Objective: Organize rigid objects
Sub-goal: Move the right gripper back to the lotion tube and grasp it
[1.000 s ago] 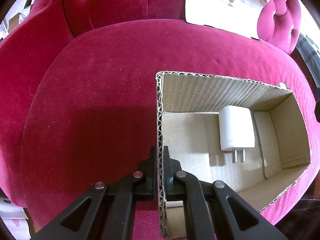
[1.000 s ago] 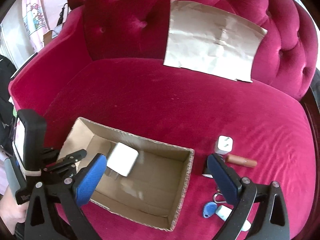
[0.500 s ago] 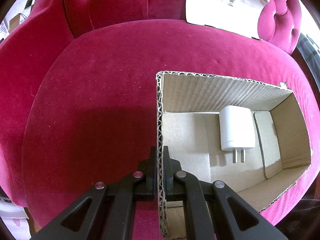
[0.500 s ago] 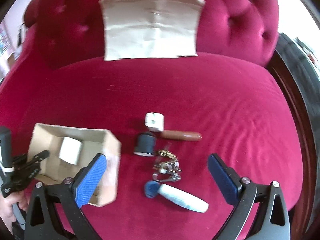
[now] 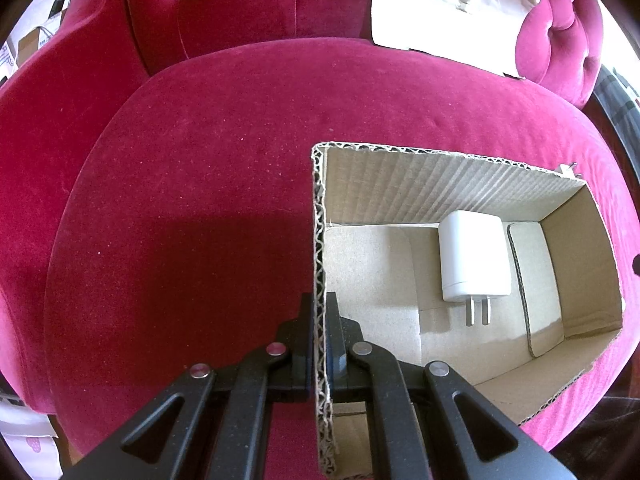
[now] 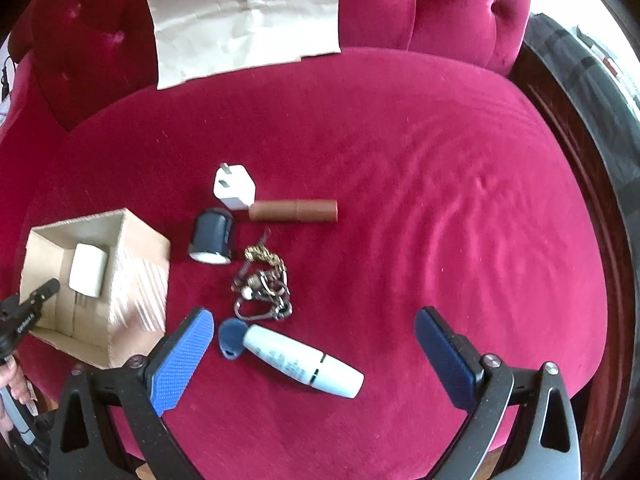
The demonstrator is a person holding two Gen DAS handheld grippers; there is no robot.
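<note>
My left gripper [image 5: 319, 312] is shut on the near wall of an open cardboard box [image 5: 400, 184] on the red sofa seat. A white plug adapter [image 5: 474, 256] lies on the box floor. The right wrist view shows the same box [image 6: 136, 264] at the left with the adapter [image 6: 88, 270] in it and the left gripper [image 6: 38, 300] at its edge. My right gripper [image 6: 312, 330] hangs open over loose items: a white tube [image 6: 304, 360], a blue tag [image 6: 231, 338], a bunch of keys and chain [image 6: 264, 284], a dark round cap [image 6: 212, 236], a brown cylinder [image 6: 294, 211] and a small white charger [image 6: 234, 188].
A sheet of brown paper [image 6: 244, 16] leans on the tufted sofa back [image 6: 436, 8]. The seat's dark wooden edge [image 6: 592, 184] curves along the right. A hand [image 6: 10, 384] holds the left tool at the lower left. Bare velvet [image 6: 440, 200] spreads right of the items.
The right gripper has swung rightward from above the box to above the loose items and turned. The left gripper and box have stayed still.
</note>
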